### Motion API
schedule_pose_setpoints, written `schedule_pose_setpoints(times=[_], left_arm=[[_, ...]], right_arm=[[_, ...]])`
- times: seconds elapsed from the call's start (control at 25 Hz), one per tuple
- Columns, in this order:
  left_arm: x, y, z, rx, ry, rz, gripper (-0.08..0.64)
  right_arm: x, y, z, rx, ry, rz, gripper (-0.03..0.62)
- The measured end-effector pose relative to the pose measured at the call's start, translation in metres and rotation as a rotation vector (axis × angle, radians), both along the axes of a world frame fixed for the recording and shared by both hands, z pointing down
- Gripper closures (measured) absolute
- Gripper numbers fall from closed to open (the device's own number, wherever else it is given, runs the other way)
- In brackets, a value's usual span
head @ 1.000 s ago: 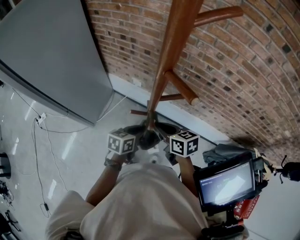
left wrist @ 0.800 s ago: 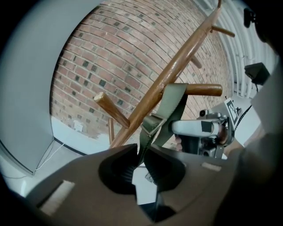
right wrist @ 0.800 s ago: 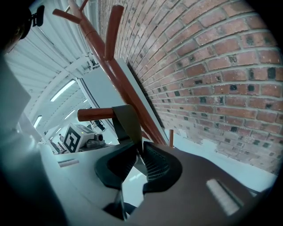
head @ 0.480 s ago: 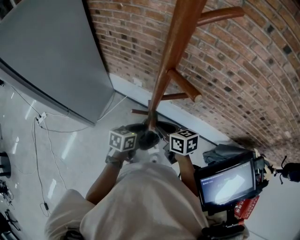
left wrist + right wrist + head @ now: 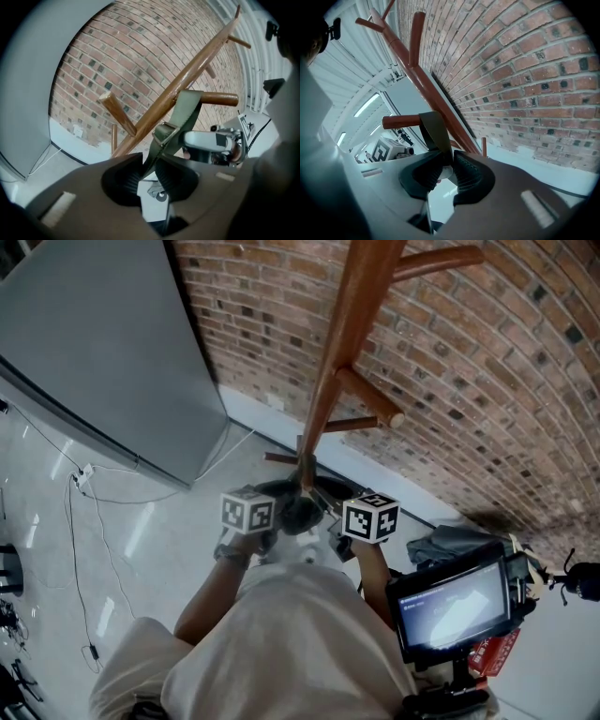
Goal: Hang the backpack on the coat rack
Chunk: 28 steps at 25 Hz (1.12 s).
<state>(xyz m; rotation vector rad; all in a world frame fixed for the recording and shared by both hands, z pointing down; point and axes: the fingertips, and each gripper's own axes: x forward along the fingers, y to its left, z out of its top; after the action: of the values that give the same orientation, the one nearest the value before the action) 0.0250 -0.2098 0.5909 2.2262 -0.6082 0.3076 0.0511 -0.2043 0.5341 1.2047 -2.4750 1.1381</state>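
The strap [image 5: 186, 110] is what I have to work from. At my left gripper [image 5: 149, 172] it runs down between the two ribbed pads. Those jaws are opening, and I see a slim gap beside the webbing on the left pad's side, so the pads are no longer pinching it. Just beyond the fingertips sits the strap's metal buckle [image 5: 164, 132]. From there the webbing climbs up and away from the fingers, leaning right, and drapes over a peg [image 5: 219, 99] of the coat rack [image 5: 342, 352].

At my right gripper [image 5: 446, 171] the jaws stand narrow, with the same olive webbing clamped between the pads. Past those fingertips it rises and leans left, then folds over the peg. The strap's long axis therefore runs from each pair of fingers up to the peg, with the loop on top of it.

In the head view the backpack [image 5: 300, 514] is a dark mass between the two grippers, close against the rack's pole. Most of its body is hidden from me.
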Motion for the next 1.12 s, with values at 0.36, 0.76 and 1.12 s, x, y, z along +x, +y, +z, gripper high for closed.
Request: schedule_pose_setpoints(times=[0.36, 0.76, 1.12], left_arm=[[0.005, -0.011, 0.000, 0.023, -0.021, -0.035, 0.465], [0.007, -0.018, -0.006, 0.083, -0.046, -0.042, 0.422], [-0.002, -0.006, -0.021, 0.105, -0.028, -0.037, 0.410]], right_arm=[[0.005, -0.010, 0.000, 0.011, 0.010, 0.010, 0.518], [0.007, -0.016, -0.001, 0.023, -0.008, -0.018, 0.511], [0.014, -0.005, -0.011, 0.036, -0.059, -0.004, 0.511]])
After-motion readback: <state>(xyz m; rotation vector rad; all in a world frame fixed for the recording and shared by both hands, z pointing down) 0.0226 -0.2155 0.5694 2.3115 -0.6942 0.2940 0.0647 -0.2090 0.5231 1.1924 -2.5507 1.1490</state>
